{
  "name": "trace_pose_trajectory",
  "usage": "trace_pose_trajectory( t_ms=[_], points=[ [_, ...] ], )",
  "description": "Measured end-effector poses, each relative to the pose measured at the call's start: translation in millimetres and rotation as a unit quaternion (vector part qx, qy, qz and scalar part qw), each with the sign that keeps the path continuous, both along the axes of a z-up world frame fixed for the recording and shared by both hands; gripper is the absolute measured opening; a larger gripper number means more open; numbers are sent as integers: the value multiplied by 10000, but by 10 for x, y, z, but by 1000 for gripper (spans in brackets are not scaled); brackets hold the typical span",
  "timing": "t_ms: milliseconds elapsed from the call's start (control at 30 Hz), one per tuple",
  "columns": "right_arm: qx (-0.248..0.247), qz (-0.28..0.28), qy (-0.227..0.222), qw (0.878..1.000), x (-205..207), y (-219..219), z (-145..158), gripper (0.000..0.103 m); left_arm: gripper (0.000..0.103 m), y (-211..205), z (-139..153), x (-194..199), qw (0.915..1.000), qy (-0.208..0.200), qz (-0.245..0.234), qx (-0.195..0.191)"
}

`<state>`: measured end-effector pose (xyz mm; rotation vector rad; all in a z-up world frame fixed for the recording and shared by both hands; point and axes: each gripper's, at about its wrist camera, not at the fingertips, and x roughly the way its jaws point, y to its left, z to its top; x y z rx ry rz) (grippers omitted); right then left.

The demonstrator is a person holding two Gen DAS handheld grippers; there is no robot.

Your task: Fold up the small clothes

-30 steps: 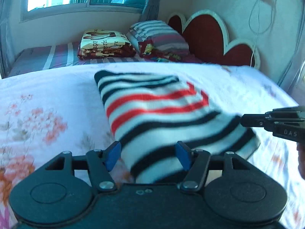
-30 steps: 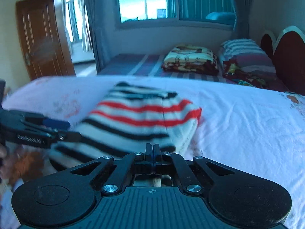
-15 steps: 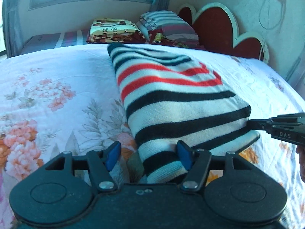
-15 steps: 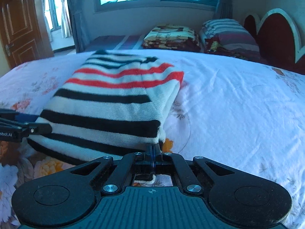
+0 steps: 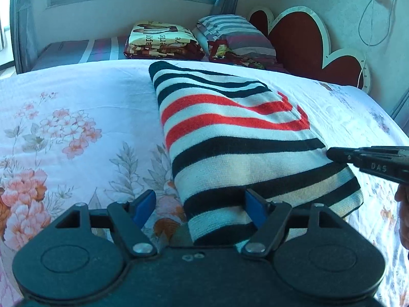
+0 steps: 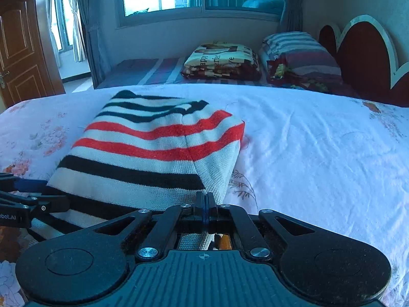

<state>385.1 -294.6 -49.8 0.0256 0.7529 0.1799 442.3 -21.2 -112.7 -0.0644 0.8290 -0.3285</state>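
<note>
From the left wrist camera, the striped knit garment (image 5: 237, 140) lies folded on the floral bedsheet (image 5: 76, 117), a long bundle of black, white and red bands running away toward the headboard (image 5: 301, 38). The left gripper (image 5: 200, 206) sits at the bundle's near end; its jaws are opening, blue pads (image 5: 143, 204) spread wide, with the garment's near corner between them but the left pad clear of the cloth. At the right edge the right gripper (image 5: 332, 153) reaches in, its tip against the garment's side.

From the right wrist camera, the same garment (image 6: 153, 151) lies left of centre on the bed, and the right gripper (image 6: 205, 200) has its jaws pressed fully together at the fabric's near right corner; striped cloth shows just behind the pads, pinched there. The left gripper (image 6: 30, 192) shows at the far left edge, beside the garment's near left corner. Folded blankets (image 6: 219, 58) and a striped pillow (image 6: 299, 51) lie beyond.
</note>
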Motion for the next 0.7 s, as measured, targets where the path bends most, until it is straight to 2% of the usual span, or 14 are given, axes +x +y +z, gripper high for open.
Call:
trace_pose_trajectory(
  t_ms=[133, 200, 267, 400, 500, 567, 600, 633, 667, 700],
  points=[
    [86, 118, -364, 9992, -177, 25, 122, 0, 71, 33, 154, -38, 9996, -195, 83, -169],
    [-24, 231, -112, 9997, -152, 73, 3, 0, 71, 27, 142, 23, 9994, -121, 92, -326],
    [-185, 343, -35, 9992, -145, 115, -116, 0, 72, -25, 80, 89, 9997, -2, 48, -236],
    [-208, 402, -17, 9990, -112, 155, -156, 0, 75, -86, -58, 159, 9997, 238, -8, -44],
    [-57, 370, 26, 9993, -105, 106, -152, 0, 73, -76, -1, 139, 9997, 240, -8, -39],
    [334, 191, -22, 9993, -131, 2, -42, 0, 74, -31, 115, 97, 9998, 109, 14, -141],
    [518, 106, -113, 9985, -156, -63, 11, 9, 74, 5, 167, 85, 9997, 15, 39, -227],
    [669, 8, -150, 9976, -169, -131, 50, 52, 77, 48, 204, 97, 9993, -23, 69, -364],
    [826, -90, -134, 9965, -158, -197, 66, 75, 80, 90, 223, 126, 9986, -8, 84, -514],
    [1047, -179, -191, 9942, -147, -288, 65, 84, 80, 113, 225, 171, 9982, 42, 93, -592]
  ],
)
